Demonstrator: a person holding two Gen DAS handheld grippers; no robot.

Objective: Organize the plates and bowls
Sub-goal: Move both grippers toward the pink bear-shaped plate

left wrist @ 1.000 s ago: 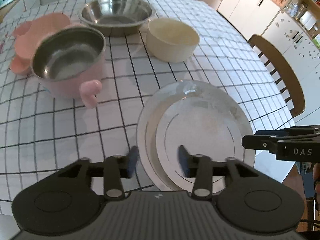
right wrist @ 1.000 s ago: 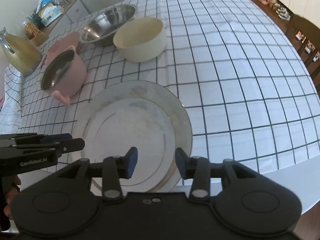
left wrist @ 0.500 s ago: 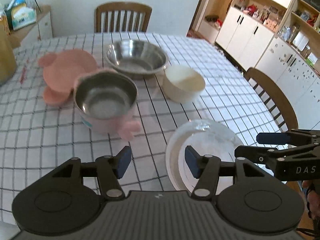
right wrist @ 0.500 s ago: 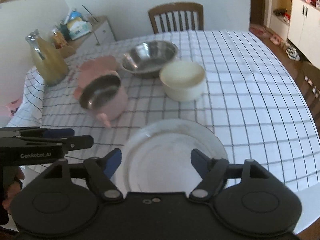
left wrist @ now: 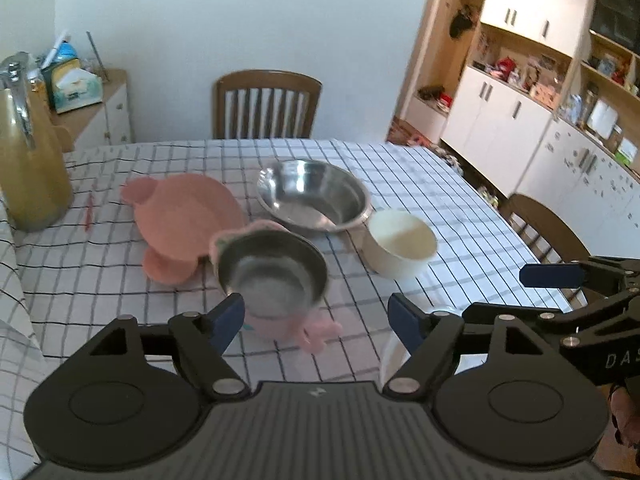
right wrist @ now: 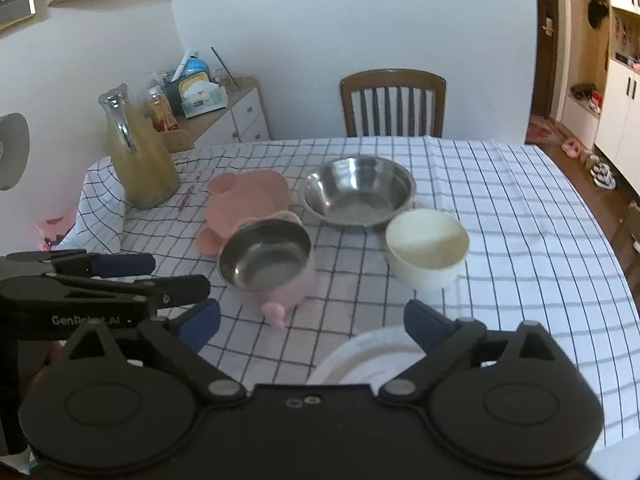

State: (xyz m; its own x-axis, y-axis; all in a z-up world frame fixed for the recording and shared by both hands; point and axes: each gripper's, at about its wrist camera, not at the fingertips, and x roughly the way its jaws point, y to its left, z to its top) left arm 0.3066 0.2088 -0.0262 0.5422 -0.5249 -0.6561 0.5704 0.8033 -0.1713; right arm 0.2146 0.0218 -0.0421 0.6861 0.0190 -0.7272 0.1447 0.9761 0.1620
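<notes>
Both grippers hang empty above the white plate

The left gripper and the right gripper have their jaws wide and opening, nothing between them, touching nothing. Beyond the plate on the checked tablecloth stand the pink pot, cream bowl and steel bowl.

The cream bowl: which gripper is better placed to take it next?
Probably the right gripper: empty, its jaws opening, and the cream bowl lies just right of its line. The left gripper faces the pink pot.
</notes>
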